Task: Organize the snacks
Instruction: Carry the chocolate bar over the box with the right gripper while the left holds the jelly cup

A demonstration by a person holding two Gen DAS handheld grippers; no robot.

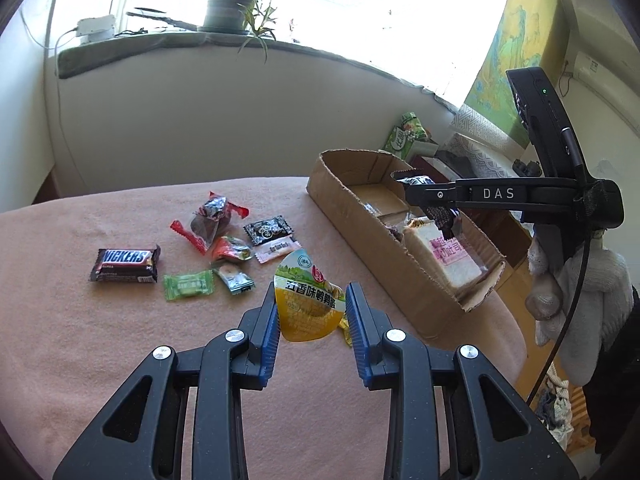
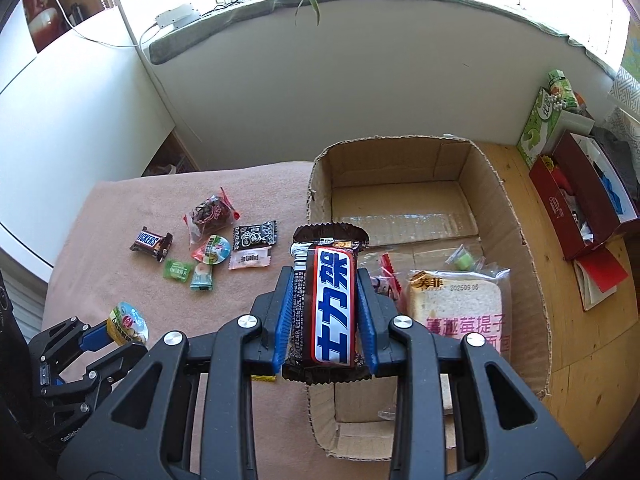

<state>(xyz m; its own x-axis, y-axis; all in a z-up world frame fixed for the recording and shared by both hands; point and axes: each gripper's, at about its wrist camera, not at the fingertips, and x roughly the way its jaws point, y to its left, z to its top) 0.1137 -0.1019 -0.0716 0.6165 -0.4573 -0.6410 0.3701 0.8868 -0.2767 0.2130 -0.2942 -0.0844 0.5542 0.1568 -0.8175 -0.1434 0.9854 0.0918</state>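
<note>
Blue pads of the left gripper (image 1: pixel 312 312) clamp a yellow sealed snack cup (image 1: pixel 310 300) above the pink blanket (image 1: pixel 80 340). Clamped in the right gripper (image 2: pixel 326 304) is a Snickers bar (image 2: pixel 330 304), held over the near left corner of the cardboard box (image 2: pixel 516 216), which holds a bagged bread slice (image 2: pixel 456 300). Another Snickers (image 1: pixel 126 266) and 7 small sweets lie loose near the blanket's middle.
</note>
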